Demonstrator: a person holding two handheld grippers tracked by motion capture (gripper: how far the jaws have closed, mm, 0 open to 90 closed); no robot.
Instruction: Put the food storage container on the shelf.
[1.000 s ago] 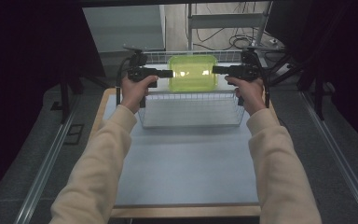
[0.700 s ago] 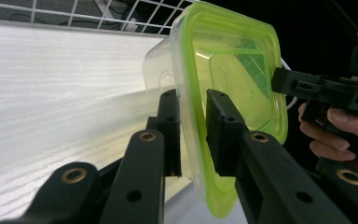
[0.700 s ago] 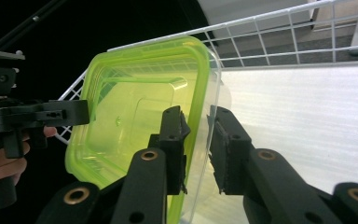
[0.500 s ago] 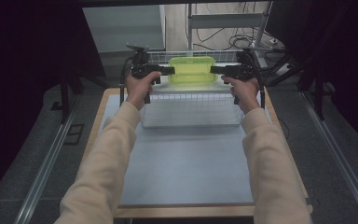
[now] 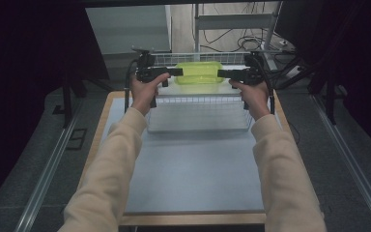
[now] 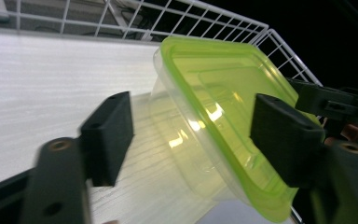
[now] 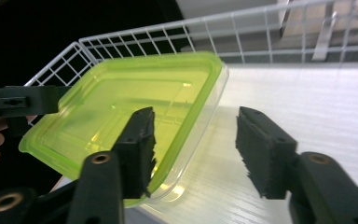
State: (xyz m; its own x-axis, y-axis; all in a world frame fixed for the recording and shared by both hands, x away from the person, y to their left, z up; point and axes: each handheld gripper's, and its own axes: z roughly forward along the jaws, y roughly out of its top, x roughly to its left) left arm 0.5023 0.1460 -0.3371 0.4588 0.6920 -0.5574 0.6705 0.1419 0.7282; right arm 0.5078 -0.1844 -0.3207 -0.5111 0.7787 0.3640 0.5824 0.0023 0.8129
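Container (image 5: 198,73) lowered into wire basket (image 5: 199,115) since moment ago. Left tool (image 5: 174,72), right tool (image 5: 223,73) just opened, pads off rim. Placement judged done; withdraw next.

Setting: a lab or recording bay, not a home. A wood-edged surface (image 5: 111,104) with a pale grey mat (image 5: 193,169) is seen standing on grey carpet. Metal floor rails (image 5: 43,174) are laid along both sides. Dark curtains (image 5: 24,58) are hung to left and right. Loose cables (image 5: 251,43) are trailed over the floor behind a metal frame (image 5: 232,21). A white wire basket (image 5: 198,113) is placed at the far end.
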